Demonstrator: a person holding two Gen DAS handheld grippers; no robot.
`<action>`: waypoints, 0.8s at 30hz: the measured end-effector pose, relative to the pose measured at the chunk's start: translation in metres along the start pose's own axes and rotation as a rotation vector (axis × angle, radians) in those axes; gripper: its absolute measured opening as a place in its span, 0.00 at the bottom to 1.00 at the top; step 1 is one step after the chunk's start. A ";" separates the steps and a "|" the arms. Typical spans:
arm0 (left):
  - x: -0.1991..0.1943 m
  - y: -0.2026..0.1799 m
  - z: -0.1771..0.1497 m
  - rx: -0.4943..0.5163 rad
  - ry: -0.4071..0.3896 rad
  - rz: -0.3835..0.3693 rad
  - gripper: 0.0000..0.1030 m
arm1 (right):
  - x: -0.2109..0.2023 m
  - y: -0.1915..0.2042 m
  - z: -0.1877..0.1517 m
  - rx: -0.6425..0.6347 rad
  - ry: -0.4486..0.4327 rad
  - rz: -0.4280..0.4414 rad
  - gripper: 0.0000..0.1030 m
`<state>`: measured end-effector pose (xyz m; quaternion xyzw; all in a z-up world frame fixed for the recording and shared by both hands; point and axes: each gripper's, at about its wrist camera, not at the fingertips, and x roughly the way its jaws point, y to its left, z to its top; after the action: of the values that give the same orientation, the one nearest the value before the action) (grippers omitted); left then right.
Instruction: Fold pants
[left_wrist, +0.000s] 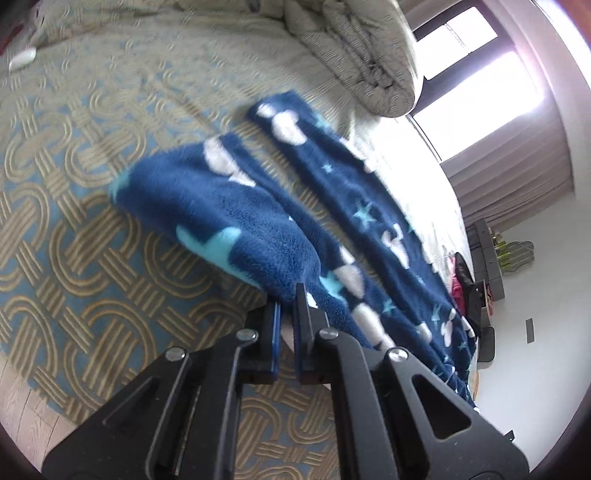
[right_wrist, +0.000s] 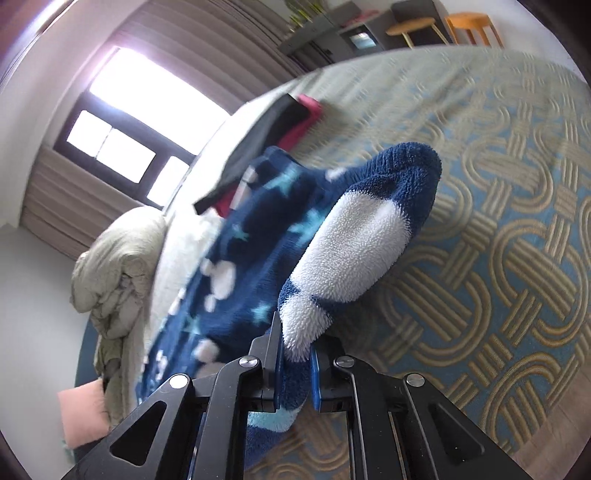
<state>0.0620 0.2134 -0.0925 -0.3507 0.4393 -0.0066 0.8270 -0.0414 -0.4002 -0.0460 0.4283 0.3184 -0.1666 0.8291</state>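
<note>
My left gripper (left_wrist: 287, 306) has its jaws pinched narrow on one edge of the blue fleece pants (left_wrist: 280, 206), which lie on the patterned bed (left_wrist: 74, 206) with both legs running away from me toward the rumpled duvet (left_wrist: 362, 55). My right gripper (right_wrist: 295, 350) grips the other edge, jaws tight on a bunched fold. I judge the legs' long axis points straight ahead, so the fold goes forward along it.
</note>
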 end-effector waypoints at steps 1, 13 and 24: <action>-0.004 -0.003 0.001 0.005 -0.008 -0.004 0.06 | -0.006 0.006 0.001 -0.011 -0.014 0.012 0.09; -0.056 -0.019 0.001 0.047 -0.074 -0.044 0.06 | -0.039 0.031 0.004 -0.083 -0.070 0.041 0.09; -0.086 -0.034 0.004 0.085 -0.119 -0.051 0.06 | -0.051 0.026 0.001 -0.078 -0.088 0.031 0.09</action>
<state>0.0229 0.2173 -0.0089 -0.3262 0.3796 -0.0257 0.8654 -0.0642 -0.3860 0.0047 0.3929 0.2812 -0.1600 0.8608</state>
